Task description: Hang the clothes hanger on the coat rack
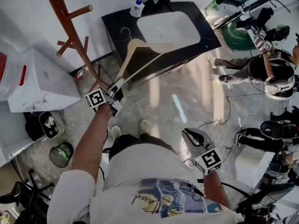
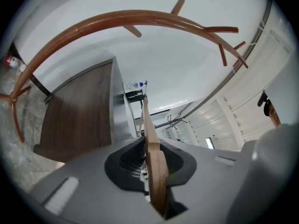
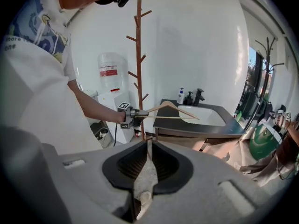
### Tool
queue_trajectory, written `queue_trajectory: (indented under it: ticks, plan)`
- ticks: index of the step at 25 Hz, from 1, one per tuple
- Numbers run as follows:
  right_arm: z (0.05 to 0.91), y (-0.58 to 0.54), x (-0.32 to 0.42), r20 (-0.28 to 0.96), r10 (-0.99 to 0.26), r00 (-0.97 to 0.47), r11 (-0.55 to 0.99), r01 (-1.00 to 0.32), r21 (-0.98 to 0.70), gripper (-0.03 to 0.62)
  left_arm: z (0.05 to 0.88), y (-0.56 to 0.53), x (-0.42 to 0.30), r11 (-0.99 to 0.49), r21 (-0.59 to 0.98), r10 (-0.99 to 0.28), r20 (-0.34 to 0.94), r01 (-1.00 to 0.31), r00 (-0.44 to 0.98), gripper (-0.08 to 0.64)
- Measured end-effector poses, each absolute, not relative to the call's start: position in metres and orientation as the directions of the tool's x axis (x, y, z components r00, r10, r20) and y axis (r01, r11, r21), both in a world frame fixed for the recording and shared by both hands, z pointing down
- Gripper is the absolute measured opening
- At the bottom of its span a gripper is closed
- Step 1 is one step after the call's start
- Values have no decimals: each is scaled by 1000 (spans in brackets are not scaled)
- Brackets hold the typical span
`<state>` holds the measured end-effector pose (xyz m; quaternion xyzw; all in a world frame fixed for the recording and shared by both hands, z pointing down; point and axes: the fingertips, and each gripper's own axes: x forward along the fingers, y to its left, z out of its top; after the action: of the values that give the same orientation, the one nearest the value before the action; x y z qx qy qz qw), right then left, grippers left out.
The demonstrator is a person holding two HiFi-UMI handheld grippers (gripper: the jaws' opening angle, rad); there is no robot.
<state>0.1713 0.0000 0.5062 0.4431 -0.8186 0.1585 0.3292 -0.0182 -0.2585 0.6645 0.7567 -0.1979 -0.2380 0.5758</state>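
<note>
A wooden clothes hanger [image 1: 124,62] with a metal hook is held in the air over the front of the black vanity, and my left gripper [image 1: 118,84] is shut on its lower corner. In the left gripper view the hanger [image 2: 152,153] runs edge-on between the pads, and the brown coat rack [image 2: 140,17] arches overhead. The coat rack [image 1: 70,27] stands left of the vanity, its pegs bare. The right gripper view shows the hanger [image 3: 173,108], the left gripper [image 3: 135,113] and the rack [image 3: 138,55] beside it. My right gripper [image 1: 190,136] hangs low by my side, shut and empty.
The black vanity [image 1: 210,36] holds a white sink and a soap bottle [image 1: 137,6]. A white water dispenser [image 1: 42,83] and a waste bin [image 1: 61,154] stand left of the rack. People [image 1: 271,69] and cables occupy the floor at right.
</note>
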Motion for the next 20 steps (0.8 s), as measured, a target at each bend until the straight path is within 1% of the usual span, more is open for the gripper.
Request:
queue_trajectory:
  ticks: [2, 4, 8, 11, 15, 20]
  plan:
    - [506, -6, 169, 668, -619, -413, 578, -816, 31, 34, 643, -253, -23, -269, 963, -577, -157, -5, 801, 43]
    - [506, -10, 169, 658, -615, -435, 597, -802, 28, 34, 627, -245, -29, -297, 954, -575, -154, -30, 804, 43]
    - [503, -21, 166, 627, -609, -486, 640, -768, 26, 34, 586, -235, -42, -471, 872, -549, -170, -134, 819, 43]
    - [503, -29, 162, 607, -593, -529, 675, -737, 17, 34, 547, -217, -49, -537, 827, -527, -173, -168, 832, 43]
    - [502, -36, 154, 582, -570, -580, 712, -702, -3, 34, 490, -184, -55, -598, 776, -496, -164, -198, 853, 43]
    - [504, -51, 144, 544, -545, -638, 753, -658, -18, 34, 421, -153, -79, -643, 730, -520, -193, -233, 832, 43]
